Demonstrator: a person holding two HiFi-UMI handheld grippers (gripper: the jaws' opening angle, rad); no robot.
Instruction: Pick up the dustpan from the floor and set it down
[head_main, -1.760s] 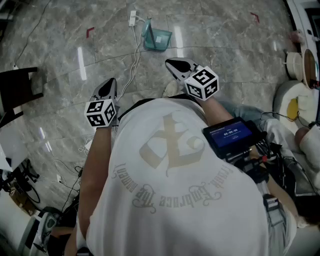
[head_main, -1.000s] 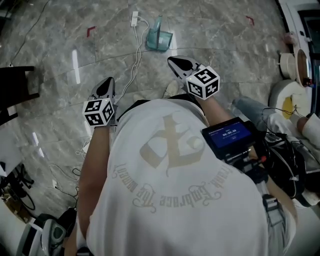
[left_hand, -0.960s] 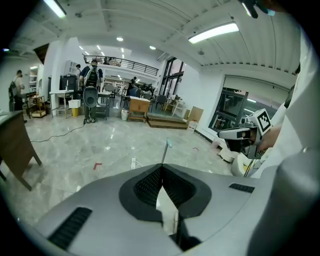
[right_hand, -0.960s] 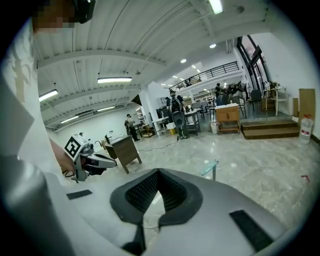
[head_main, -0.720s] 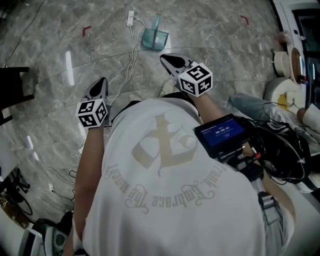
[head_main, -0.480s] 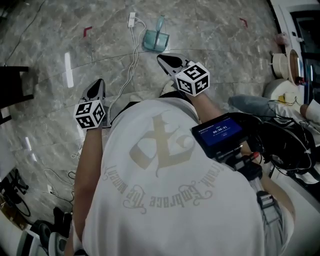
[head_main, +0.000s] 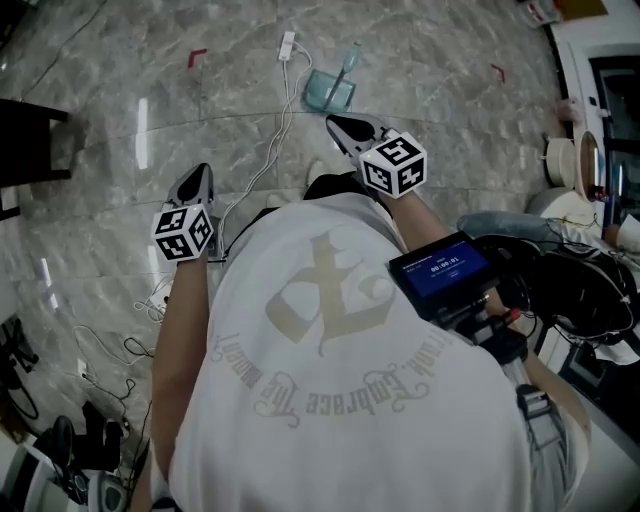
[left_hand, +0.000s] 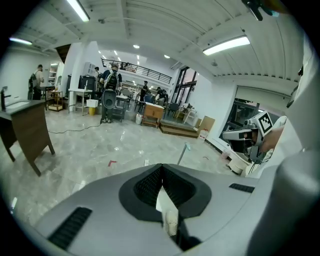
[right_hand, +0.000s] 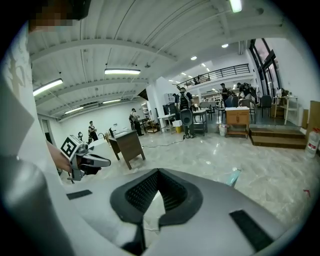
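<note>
The person's white shirt (head_main: 330, 380) fills the lower head view and hides the legs and the floor beneath. In the left gripper view only the dustpan's (head_main: 330, 92) thin handle shows above the tongs' grey body. In the right gripper view the dustpan is a small teal sliver, too small to read further.

The floor (head_main: 450, 120) is glossy grey marble. The teal dustpan lies on it with its handle pointing away, beside a white cable (head_main: 270, 150) that runs to a power strip (head_main: 288, 45); a red corner mark (head_main: 197, 57) sits to the left. The room is a wide hall with strip lights and distant people.

Both arms reach forward, tongs tilted down. The left tongs (head_main: 198, 180) are together and empty. So are the right tongs (head_main: 345, 128), which sit just below the dustpan in the head view without touching it.
</note>
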